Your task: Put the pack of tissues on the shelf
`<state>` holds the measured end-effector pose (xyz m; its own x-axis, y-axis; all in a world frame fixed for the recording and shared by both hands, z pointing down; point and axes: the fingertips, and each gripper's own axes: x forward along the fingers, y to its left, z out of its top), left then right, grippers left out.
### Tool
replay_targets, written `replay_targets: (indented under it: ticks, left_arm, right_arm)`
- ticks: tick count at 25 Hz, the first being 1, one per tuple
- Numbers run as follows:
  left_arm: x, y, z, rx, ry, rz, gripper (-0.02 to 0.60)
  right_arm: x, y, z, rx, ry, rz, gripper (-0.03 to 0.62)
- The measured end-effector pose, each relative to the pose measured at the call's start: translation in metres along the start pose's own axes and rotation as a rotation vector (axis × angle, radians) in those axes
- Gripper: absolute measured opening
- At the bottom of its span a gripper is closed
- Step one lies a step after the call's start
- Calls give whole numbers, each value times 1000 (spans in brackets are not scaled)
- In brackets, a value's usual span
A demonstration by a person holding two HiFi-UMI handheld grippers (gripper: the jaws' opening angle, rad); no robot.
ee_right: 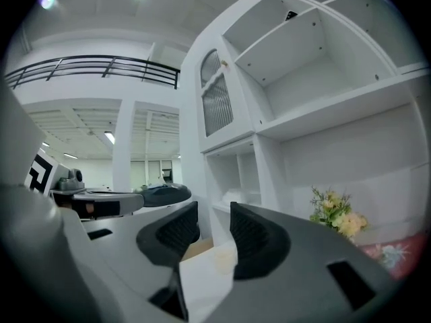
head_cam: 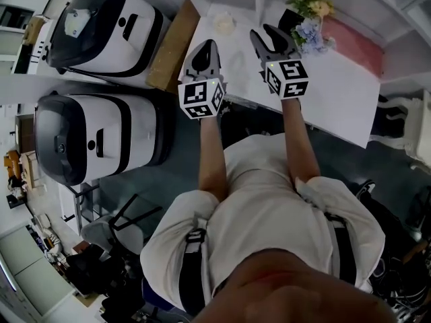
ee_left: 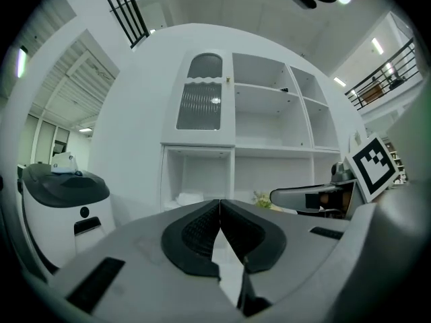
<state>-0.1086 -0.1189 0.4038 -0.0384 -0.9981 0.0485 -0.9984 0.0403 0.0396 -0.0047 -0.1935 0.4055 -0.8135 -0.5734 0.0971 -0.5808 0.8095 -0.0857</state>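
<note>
A white shelf unit [ee_left: 269, 123] [ee_right: 316, 106] stands behind the white table [head_cam: 337, 93]. A soft white bundle [ee_left: 183, 198] [ee_right: 237, 195], which looks like the pack of tissues, lies in the lower left compartment. My left gripper [head_cam: 205, 49] [ee_left: 219, 204] is held level over the table's near edge, facing the shelf. Its jaws are shut tip to tip with nothing between them. Beside it, my right gripper [head_cam: 267, 32] [ee_right: 214, 210] is open with a narrow gap and holds nothing. Both grippers are well short of the shelf.
A bunch of yellow and blue flowers [head_cam: 311, 9] [ee_right: 337, 215] stands on the table at the right, next to a pink mat [head_cam: 353, 42]. A small round cream thing [head_cam: 224, 24] lies near the shelf. Two large white-and-black machines [head_cam: 101, 29] [head_cam: 94, 140] stand left of the table.
</note>
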Motion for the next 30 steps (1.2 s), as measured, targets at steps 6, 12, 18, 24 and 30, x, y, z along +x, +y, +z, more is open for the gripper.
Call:
replay_targets:
  ticks: [6, 12, 18, 24, 30]
  left_arm:
    - [-14, -12, -6, 17, 11, -7, 11]
    - [-18, -19, -15, 12, 20, -16, 11]
    - [-20, -29, -13, 21, 17, -36, 11]
    - [-21, -33, -16, 34, 32, -62, 11]
    - [-18, -34, -13, 55, 42, -64, 11]
  right_arm:
    - [-15, 8, -3, 18, -19, 15, 162]
    - [-27, 12, -7, 74, -25, 52, 86]
    - [-31, 20, -6, 77, -30, 74, 67]
    - [-31, 14, -8, 56, -14, 70, 67]
    - [-30, 9, -8, 51, -3, 69, 67]
